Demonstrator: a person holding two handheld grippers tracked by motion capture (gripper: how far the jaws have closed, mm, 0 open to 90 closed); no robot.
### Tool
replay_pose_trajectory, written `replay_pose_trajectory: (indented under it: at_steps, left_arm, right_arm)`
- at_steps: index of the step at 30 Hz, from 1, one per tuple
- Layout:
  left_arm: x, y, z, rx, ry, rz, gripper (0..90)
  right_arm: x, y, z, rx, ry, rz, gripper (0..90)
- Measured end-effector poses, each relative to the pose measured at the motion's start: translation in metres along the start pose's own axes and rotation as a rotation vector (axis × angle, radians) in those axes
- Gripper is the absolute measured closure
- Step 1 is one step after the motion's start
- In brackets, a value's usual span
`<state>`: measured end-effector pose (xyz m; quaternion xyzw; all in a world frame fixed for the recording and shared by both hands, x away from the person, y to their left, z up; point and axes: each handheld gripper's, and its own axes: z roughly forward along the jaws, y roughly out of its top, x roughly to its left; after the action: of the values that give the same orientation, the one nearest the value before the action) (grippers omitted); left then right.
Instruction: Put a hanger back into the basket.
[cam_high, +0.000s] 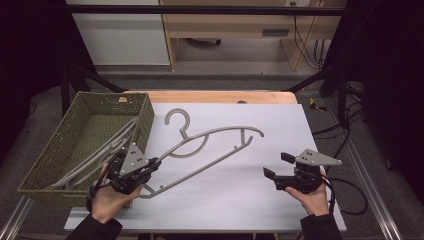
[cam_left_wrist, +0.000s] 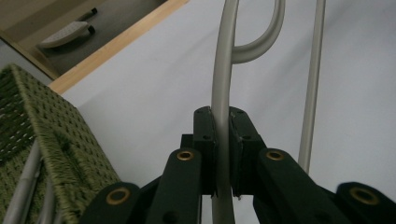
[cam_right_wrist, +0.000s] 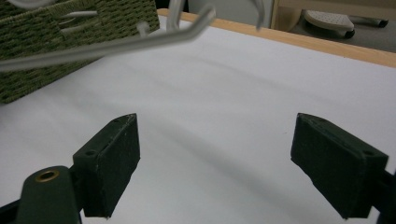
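A grey plastic hanger (cam_high: 210, 150) stretches slantwise over the white sheet (cam_high: 240, 200), its hook (cam_high: 177, 119) toward the far side. My left gripper (cam_high: 154, 164) is shut on the hanger's arm near its left end, beside the basket. In the left gripper view both pads squeeze the grey bar (cam_left_wrist: 223, 70) at my left gripper (cam_left_wrist: 222, 122). My right gripper (cam_high: 276, 165) stands open at the right, apart from the hanger. Nothing lies between its jaws in the right gripper view (cam_right_wrist: 217, 126), and the hanger (cam_right_wrist: 116, 44) floats farther off above the sheet.
A green woven basket (cam_high: 143, 125) stands at the left edge with more grey hangers (cam_high: 100, 155) inside; it also appears as the basket (cam_left_wrist: 60, 140) and the basket (cam_right_wrist: 70, 28). The wooden table edge (cam_high: 215, 96) runs along the far side. Cables trail at the right.
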<state>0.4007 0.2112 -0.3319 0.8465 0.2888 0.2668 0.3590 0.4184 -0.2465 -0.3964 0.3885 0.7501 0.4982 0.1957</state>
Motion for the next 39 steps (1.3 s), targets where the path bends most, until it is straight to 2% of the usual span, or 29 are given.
replay_pose_trajectory:
  at_steps: [1,6,13,16,22,23,29,39]
  left_arm:
    - [0.002,0.001,-0.003,-0.023,0.01,-0.017,83.0]
    - [0.016,0.012,-0.028,-0.069,0.053,-0.023,83.0]
    - [0.038,0.026,-0.051,-0.092,0.126,-0.033,83.0]
    - [0.051,0.029,-0.059,-0.096,0.161,-0.029,83.0]
    - [0.084,0.029,-0.077,-0.105,0.217,-0.055,83.0]
    - [0.089,0.028,-0.078,-0.108,0.233,-0.048,83.0]
    - [0.116,0.012,-0.086,-0.094,0.297,-0.084,83.0]
    - [0.151,-0.034,-0.086,-0.017,0.382,-0.113,82.9]
  right_arm:
    - [0.0,0.0,0.0,0.004,0.002,-0.005,15.5]
    - [0.0,-0.001,0.002,0.01,-0.011,0.003,12.8]
    - [-0.001,-0.002,0.002,0.009,-0.028,0.011,8.1]
    - [-0.002,-0.003,0.001,0.011,-0.035,0.016,6.8]
    - [-0.003,-0.003,0.0,0.009,-0.047,0.029,5.5]
    - [-0.003,-0.003,0.0,0.009,-0.048,0.032,5.3]
    - [-0.003,-0.003,0.0,0.014,-0.051,0.034,5.1]
    - [-0.003,-0.003,0.001,0.019,-0.051,0.04,4.6]
